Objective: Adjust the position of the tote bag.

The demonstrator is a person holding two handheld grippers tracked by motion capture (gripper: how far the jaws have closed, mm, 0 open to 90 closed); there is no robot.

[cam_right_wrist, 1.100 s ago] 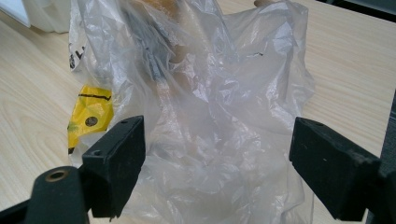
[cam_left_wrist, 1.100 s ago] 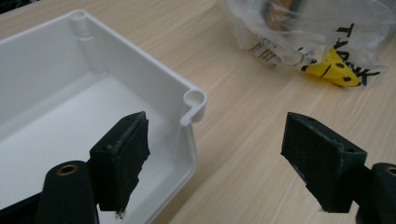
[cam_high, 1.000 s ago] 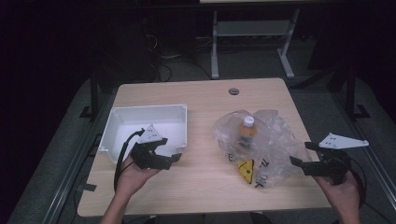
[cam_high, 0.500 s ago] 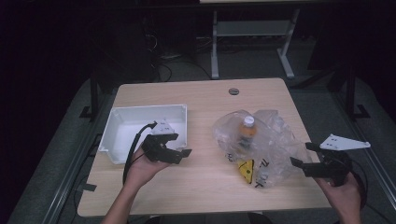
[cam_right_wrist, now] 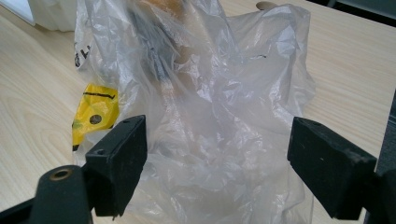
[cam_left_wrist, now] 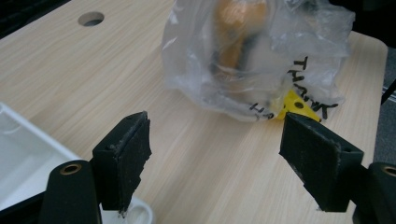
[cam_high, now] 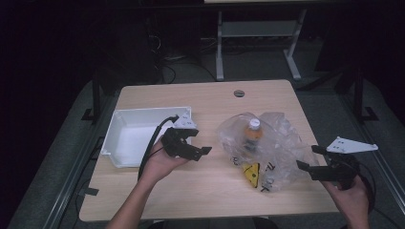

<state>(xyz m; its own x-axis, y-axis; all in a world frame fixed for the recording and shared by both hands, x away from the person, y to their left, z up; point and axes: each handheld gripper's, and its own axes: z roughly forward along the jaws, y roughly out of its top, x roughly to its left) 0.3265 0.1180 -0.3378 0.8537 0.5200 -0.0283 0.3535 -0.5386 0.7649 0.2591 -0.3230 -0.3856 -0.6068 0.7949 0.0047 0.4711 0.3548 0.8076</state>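
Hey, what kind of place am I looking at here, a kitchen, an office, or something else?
Most likely a lab or recording workspace, not a kitchen. A bare wooden table with a cable hole stands in a dark room, loose cables lie on the floor behind it, and a metal-framed bench stands further back.

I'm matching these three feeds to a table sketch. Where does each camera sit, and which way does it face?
High view: above the person's side, looking forward and down on the table; both forearms, left gripper, right gripper.
Left gripper view: rides that gripper, faces the plastic bag past its open jaws; white bin beside.
Right gripper view: faces the bag close, jaws open.
Shared: bag with bottle and yellow mark.
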